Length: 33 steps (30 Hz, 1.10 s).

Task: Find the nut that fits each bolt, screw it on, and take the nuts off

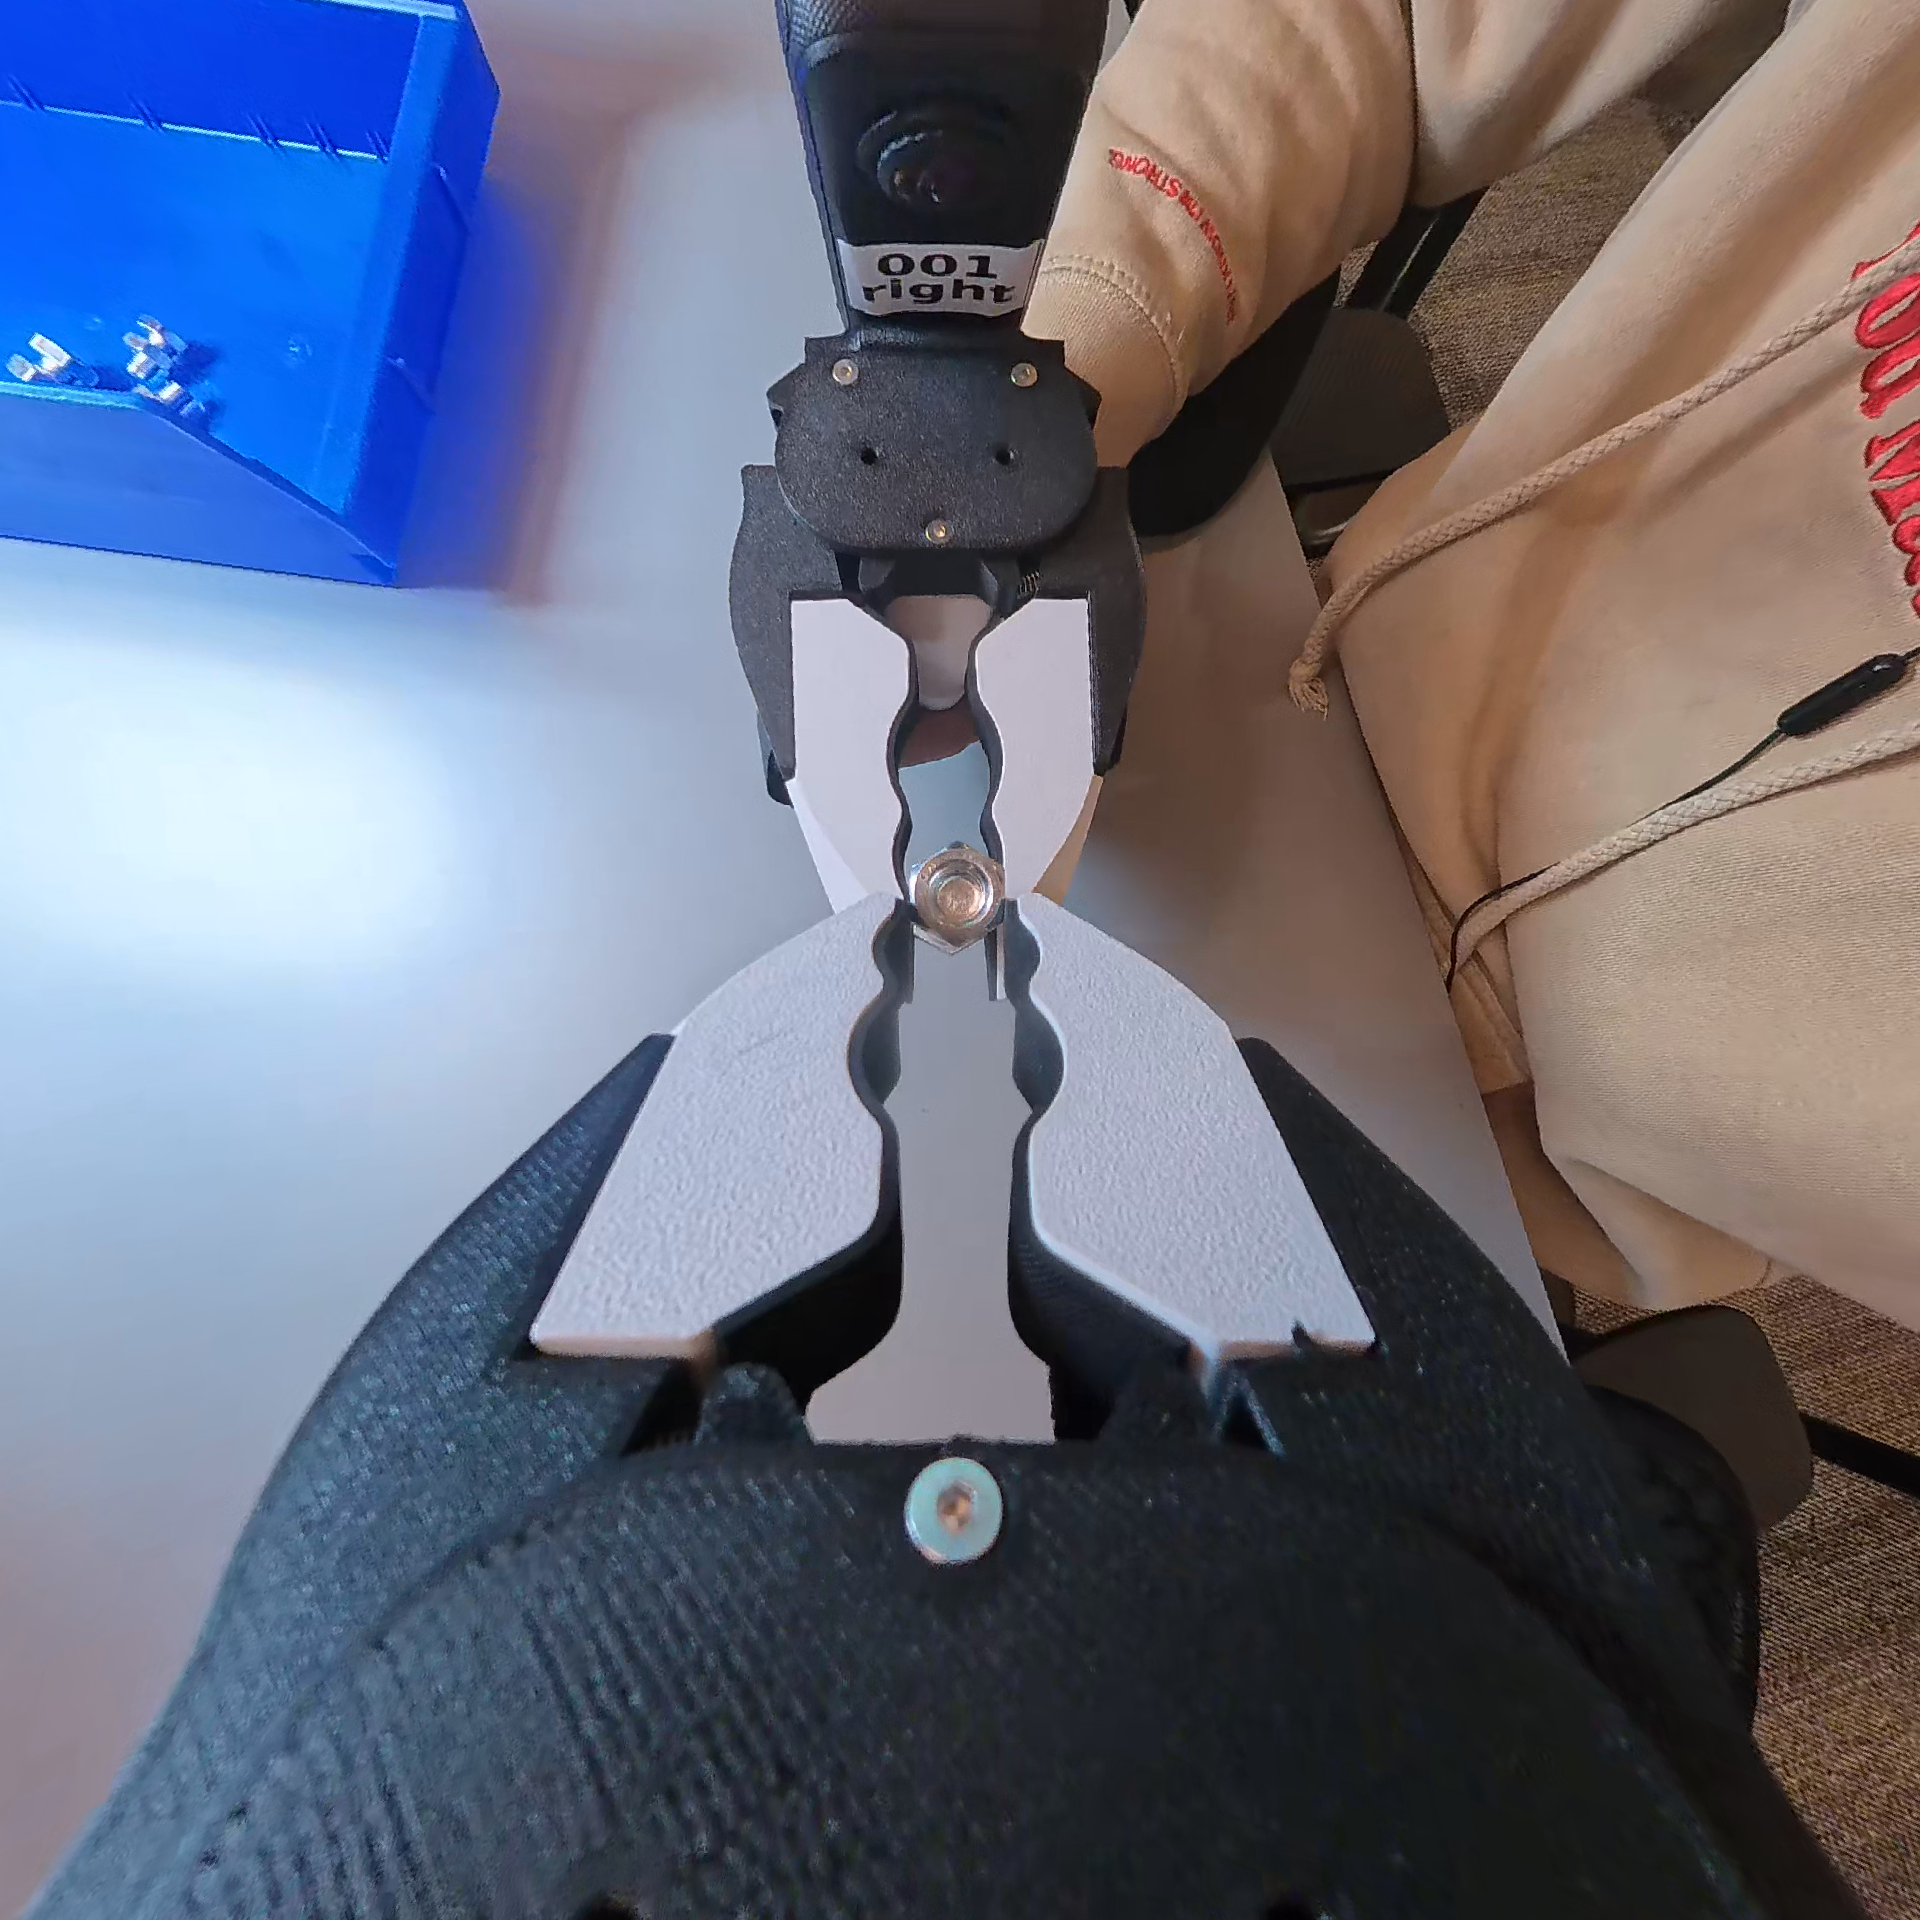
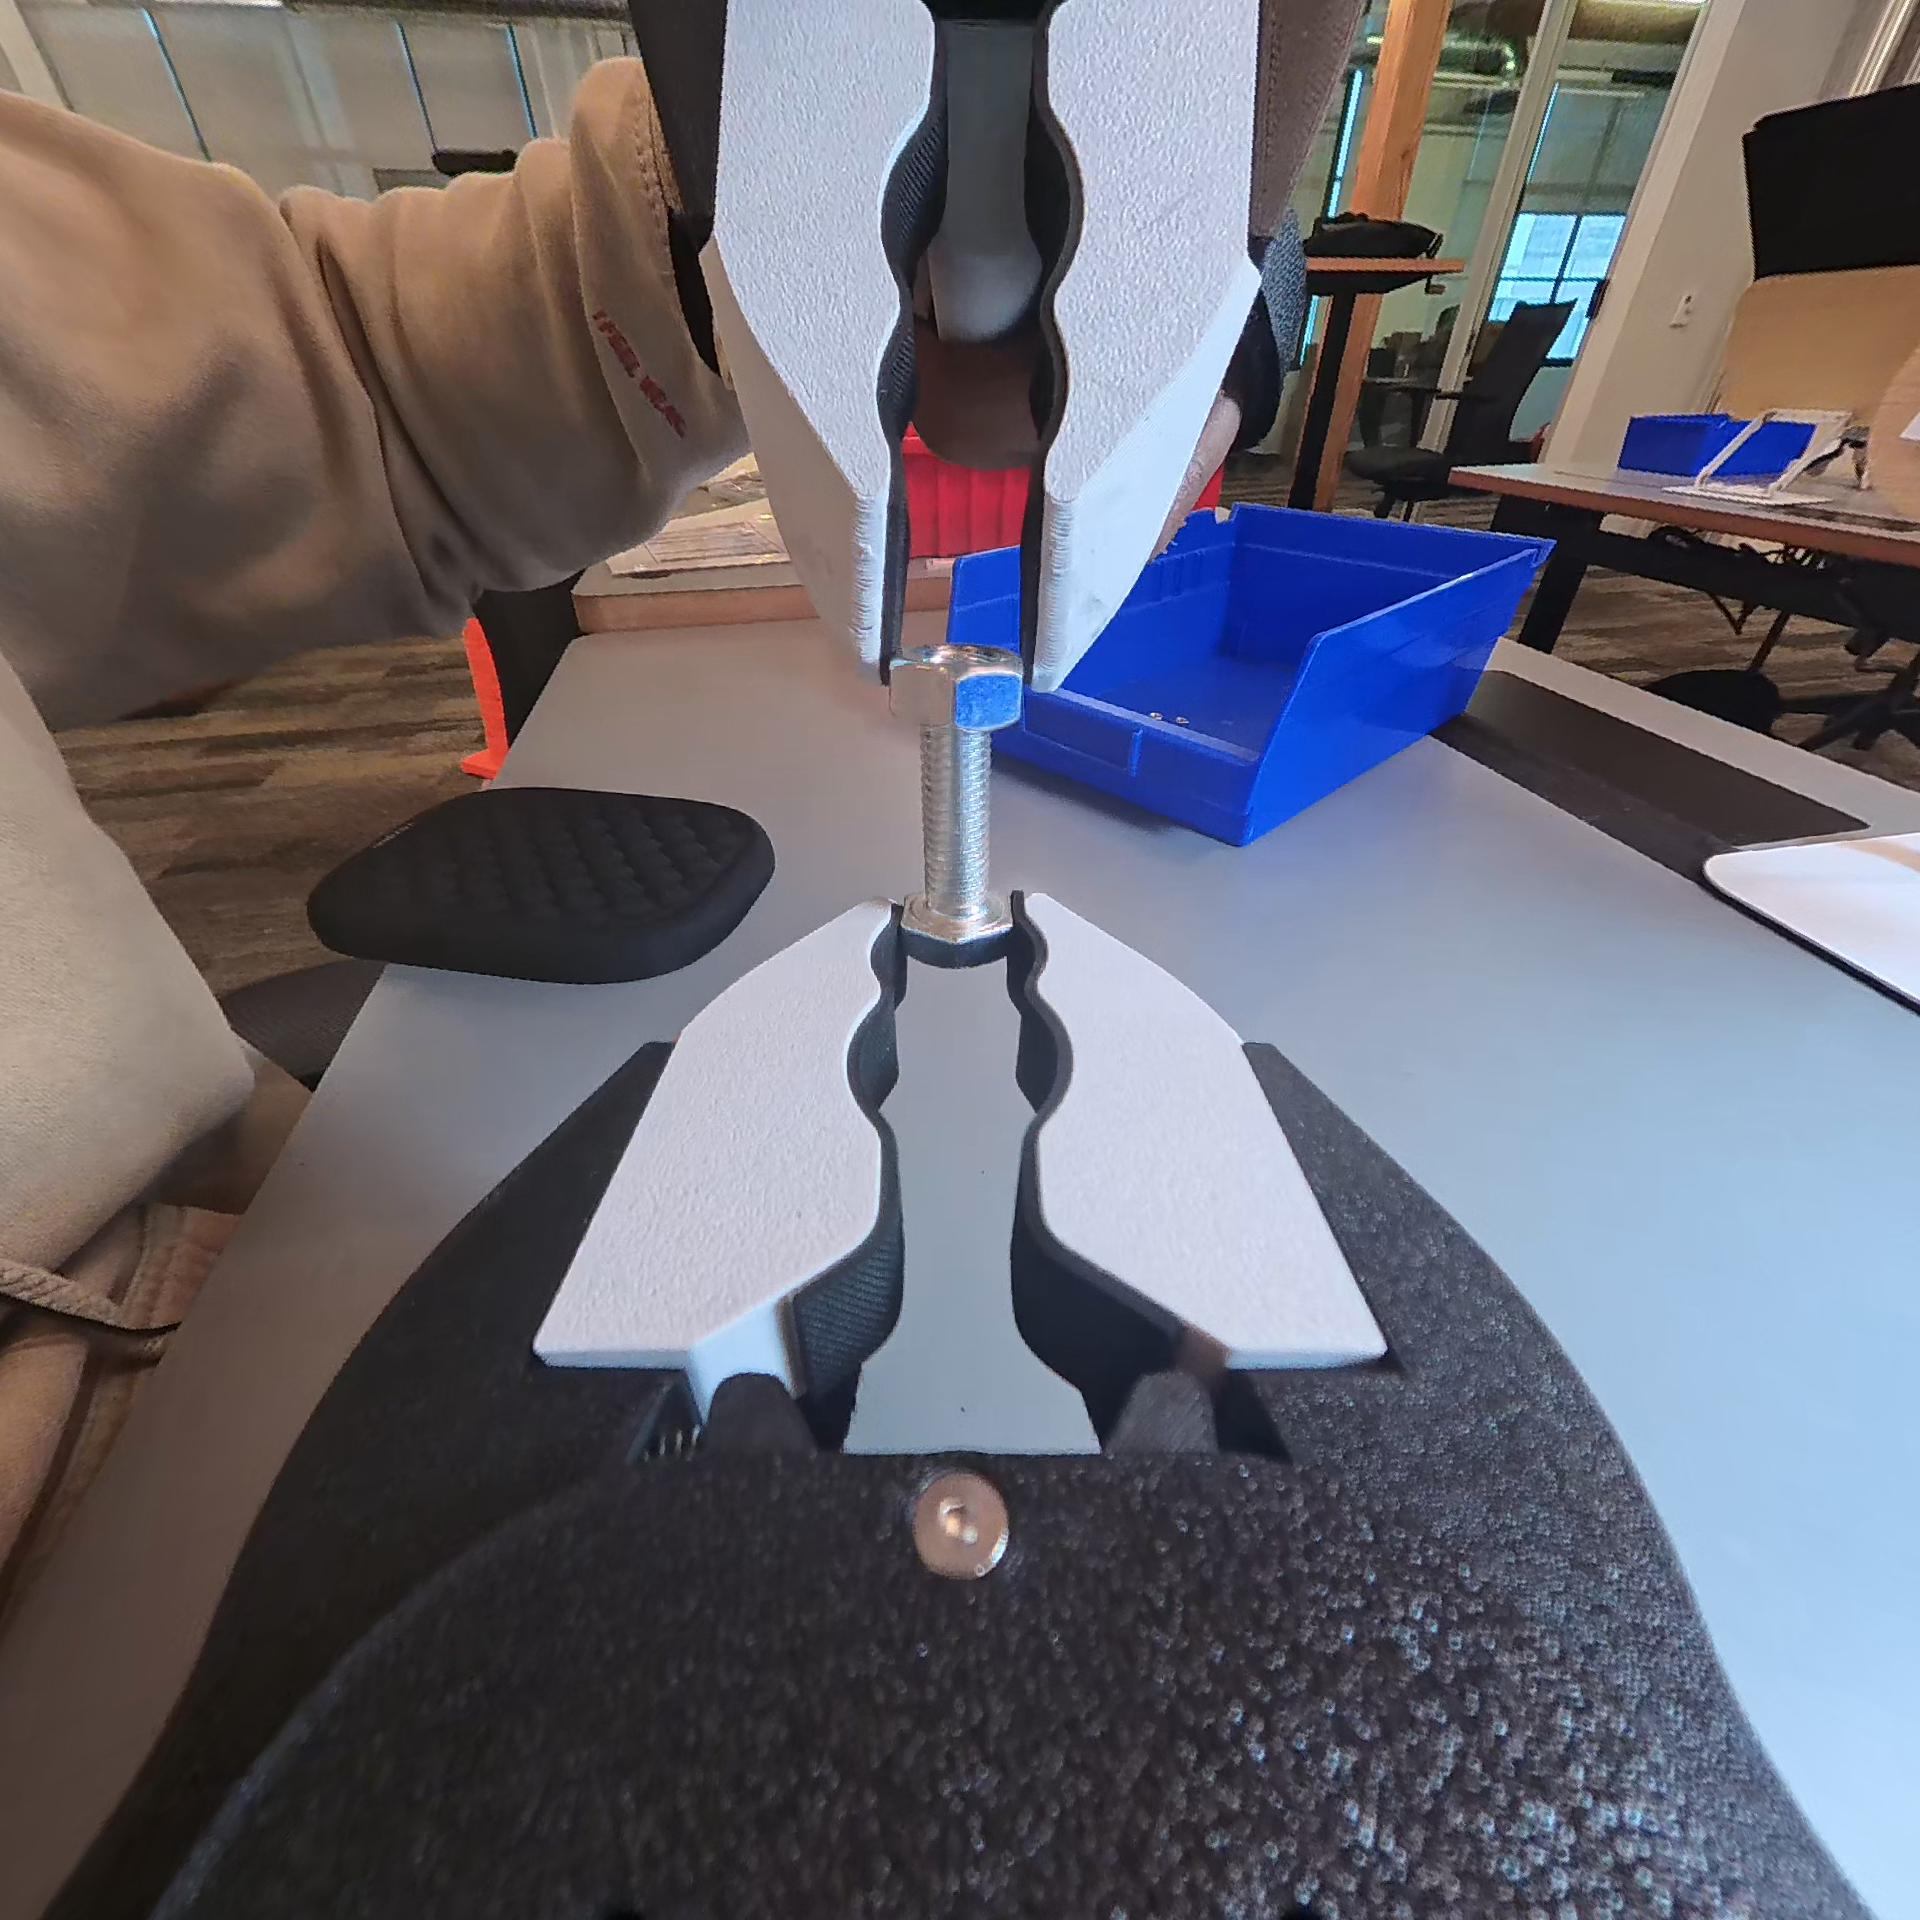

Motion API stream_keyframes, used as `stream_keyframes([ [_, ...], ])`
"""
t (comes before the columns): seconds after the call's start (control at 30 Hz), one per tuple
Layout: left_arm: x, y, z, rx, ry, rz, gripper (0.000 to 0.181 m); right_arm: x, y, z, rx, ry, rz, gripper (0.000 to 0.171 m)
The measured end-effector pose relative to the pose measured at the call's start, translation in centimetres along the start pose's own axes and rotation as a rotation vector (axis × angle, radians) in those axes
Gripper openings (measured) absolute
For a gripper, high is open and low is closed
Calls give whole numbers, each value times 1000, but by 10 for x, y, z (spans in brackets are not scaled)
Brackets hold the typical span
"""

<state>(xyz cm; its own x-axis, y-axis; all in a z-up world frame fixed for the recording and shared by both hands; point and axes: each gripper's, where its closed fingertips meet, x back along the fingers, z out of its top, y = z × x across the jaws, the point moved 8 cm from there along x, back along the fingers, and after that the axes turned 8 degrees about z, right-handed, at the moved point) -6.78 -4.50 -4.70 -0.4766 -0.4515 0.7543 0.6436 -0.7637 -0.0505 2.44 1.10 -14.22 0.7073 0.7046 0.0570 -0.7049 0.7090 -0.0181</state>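
Right tongs point(image 2: 954, 914) on nut point(image 2: 954, 920), left tongs point(image 2: 956, 665) on bolt point(image 2: 956, 769)

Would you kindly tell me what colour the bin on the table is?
Blue; the bin shows best in the right wrist view.

bolt point(image 1: 951, 902) between two hand-held grippers

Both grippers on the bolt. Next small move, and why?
Probably twist the right gripper about the axis of the bolt: it grips the nut at the thread's far end, the left gripper pins the hex head, and the shank between is bare.
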Motion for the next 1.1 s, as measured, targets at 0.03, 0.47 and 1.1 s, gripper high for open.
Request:
stream_keyframes([
  [0.03,0,0,0,-1,0,-1,17,0,0,0,0,0,1,18],
  [0.47,0,1,-2,0,2,3,17,-1,0,-1,0,-9,1,18],
  [1.1,-1,2,-3,-2,10,4,17,-1,-1,-2,-4,-13,6,18],
])
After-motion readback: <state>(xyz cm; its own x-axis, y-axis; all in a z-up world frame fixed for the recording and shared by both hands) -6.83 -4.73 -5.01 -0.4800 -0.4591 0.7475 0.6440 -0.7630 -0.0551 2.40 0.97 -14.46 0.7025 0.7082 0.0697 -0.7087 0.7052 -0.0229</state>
